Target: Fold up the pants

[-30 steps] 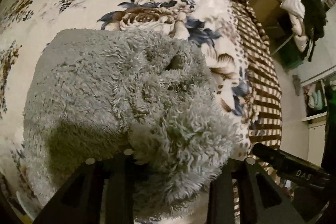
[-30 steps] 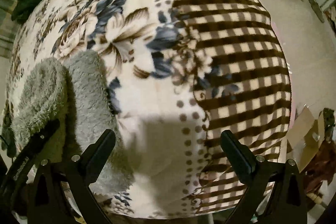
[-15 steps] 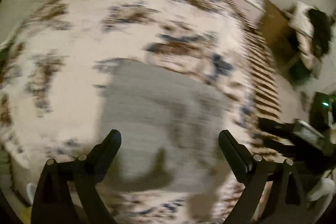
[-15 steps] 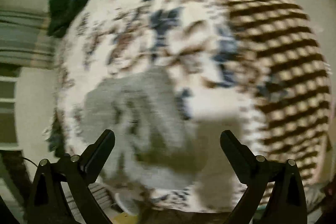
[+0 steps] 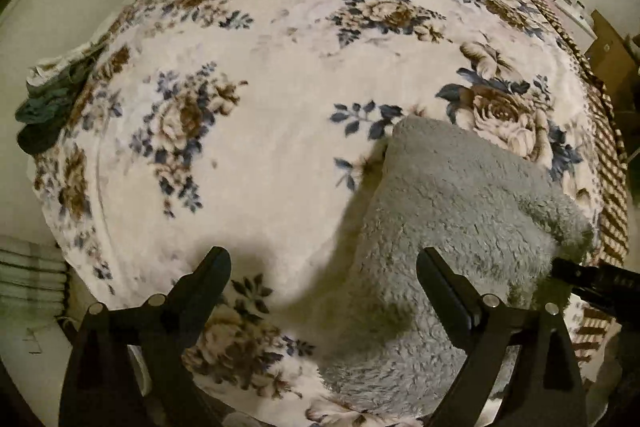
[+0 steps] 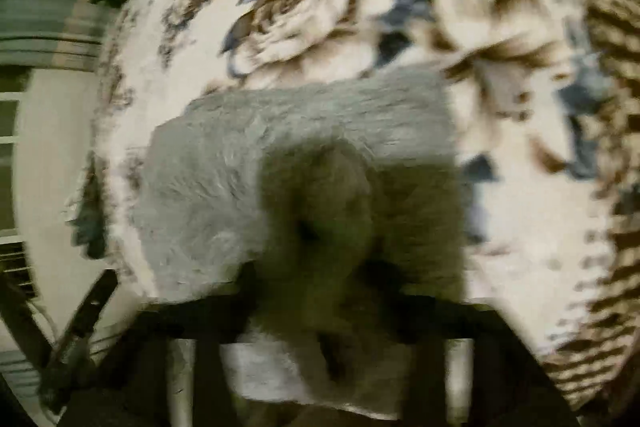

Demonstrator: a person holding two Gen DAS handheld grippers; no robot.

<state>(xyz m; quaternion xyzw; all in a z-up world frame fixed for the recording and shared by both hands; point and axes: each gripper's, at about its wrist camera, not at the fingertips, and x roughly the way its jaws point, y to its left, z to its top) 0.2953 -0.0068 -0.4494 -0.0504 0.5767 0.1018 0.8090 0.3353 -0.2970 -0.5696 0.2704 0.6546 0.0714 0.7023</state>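
While the left gripper is held wide apart with nothing between its fingers, the grey fleecy pants are seen lying folded on the floral blanket, filling the lower right of the left wrist frame and passing behind the right-hand finger. At the right edge of that frame, a raised corner of the pants is met by the right gripper. From the blurred right wrist view, the pants are bunched at the lower centre, pinched between the closed-in fingers of the right gripper.
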